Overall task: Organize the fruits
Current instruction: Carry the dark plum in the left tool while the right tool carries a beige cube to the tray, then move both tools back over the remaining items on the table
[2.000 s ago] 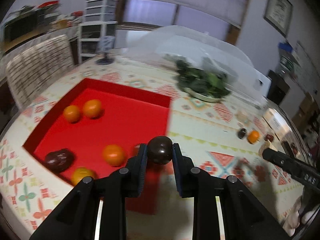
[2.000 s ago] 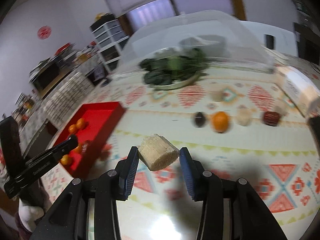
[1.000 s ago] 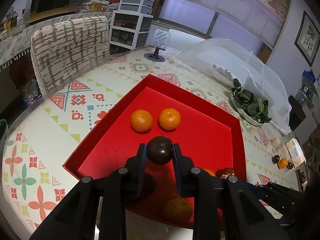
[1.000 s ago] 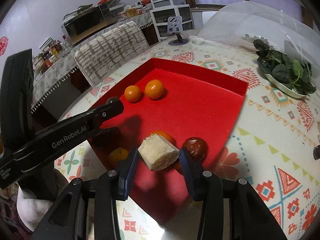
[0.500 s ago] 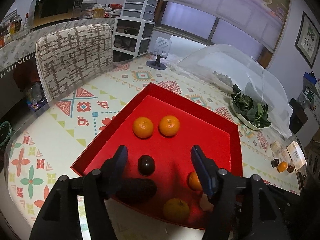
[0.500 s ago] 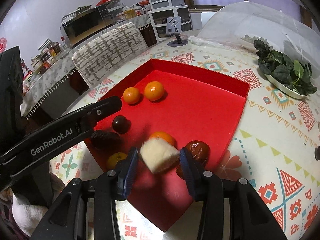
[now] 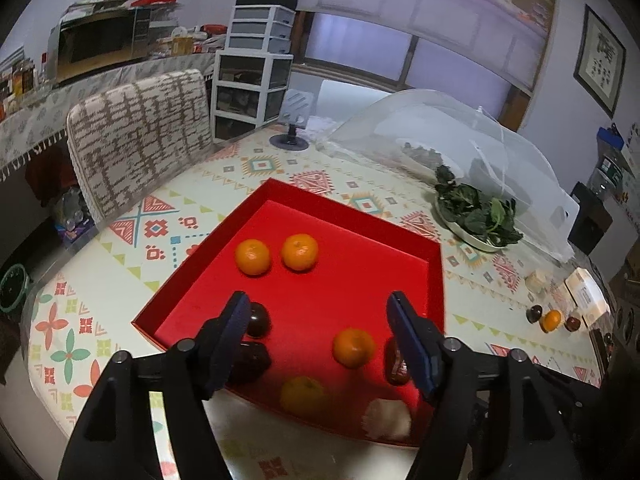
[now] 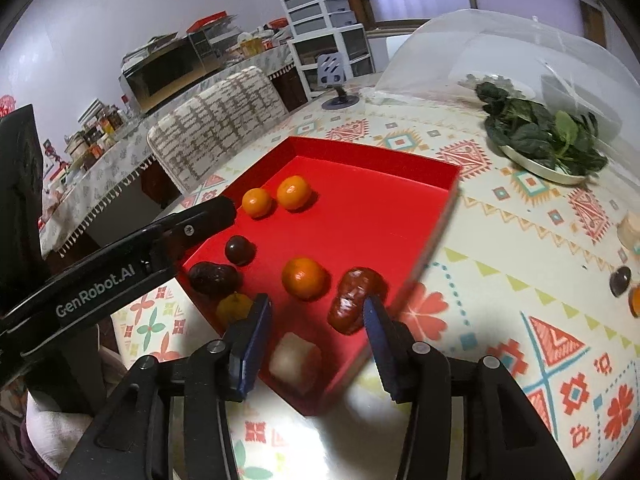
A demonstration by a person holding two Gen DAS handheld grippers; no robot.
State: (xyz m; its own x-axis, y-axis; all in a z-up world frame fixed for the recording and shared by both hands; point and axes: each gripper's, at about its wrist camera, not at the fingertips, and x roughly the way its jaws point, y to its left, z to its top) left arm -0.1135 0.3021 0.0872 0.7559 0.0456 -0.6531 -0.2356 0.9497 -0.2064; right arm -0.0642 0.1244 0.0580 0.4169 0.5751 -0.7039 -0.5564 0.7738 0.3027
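Left wrist view: left gripper [image 7: 318,338] at lower centre, jaws wide, just opening, nothing between them. Tray [image 7: 352,220] mid-frame holds oranges [image 7: 252,257]; dark fruit [image 7: 256,320] lies beside the left finger.

Right wrist view: right gripper [image 8: 316,334] at bottom centre, jaws part open, just opening, gripping nothing. Pale chunk [image 8: 294,362] lies below them in the tray's [image 8: 440,232] near corner.

My left wrist camera looked steeply down over its fingers at the red tray [image 7: 434,280], close, filling mid-frame. My right wrist camera faced the same tray [image 8: 448,216] from its near-right corner.
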